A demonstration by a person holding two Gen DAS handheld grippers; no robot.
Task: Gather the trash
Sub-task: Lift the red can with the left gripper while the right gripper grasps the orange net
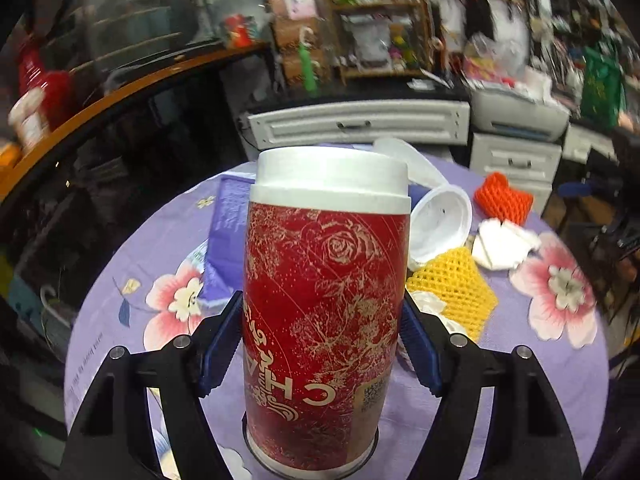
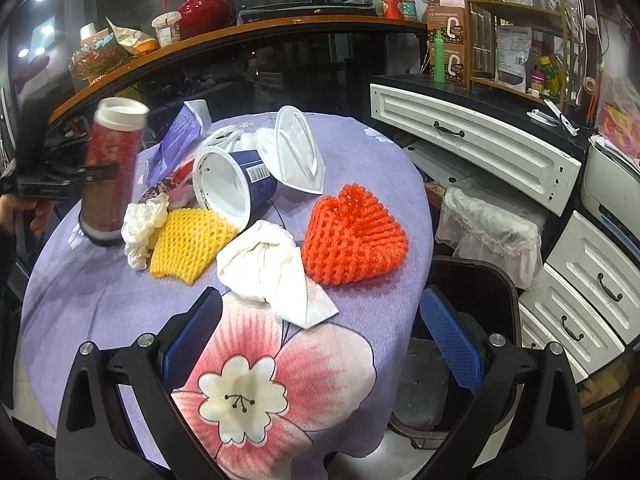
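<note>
My left gripper (image 1: 322, 340) is shut on a tall red cup with a white lid (image 1: 326, 320), upright with its base near the purple flowered tablecloth (image 1: 560, 380); the cup also shows in the right wrist view (image 2: 110, 172) at the table's far left. My right gripper (image 2: 320, 344) is open and empty above the near table edge. Ahead of it lie a crumpled white tissue (image 2: 276, 268), an orange foam net (image 2: 354, 236), a yellow foam net (image 2: 188, 240), a tipped blue-and-white cup (image 2: 232, 188), another tissue (image 2: 142, 228) and a clear plastic lid (image 2: 296, 152).
A purple carton (image 2: 176, 136) lies at the table's back. A dark bin (image 2: 460, 344) stands on the floor right of the table. White drawers (image 2: 472, 140) stand to the right. A curved wooden counter (image 2: 240, 32) with jars runs behind.
</note>
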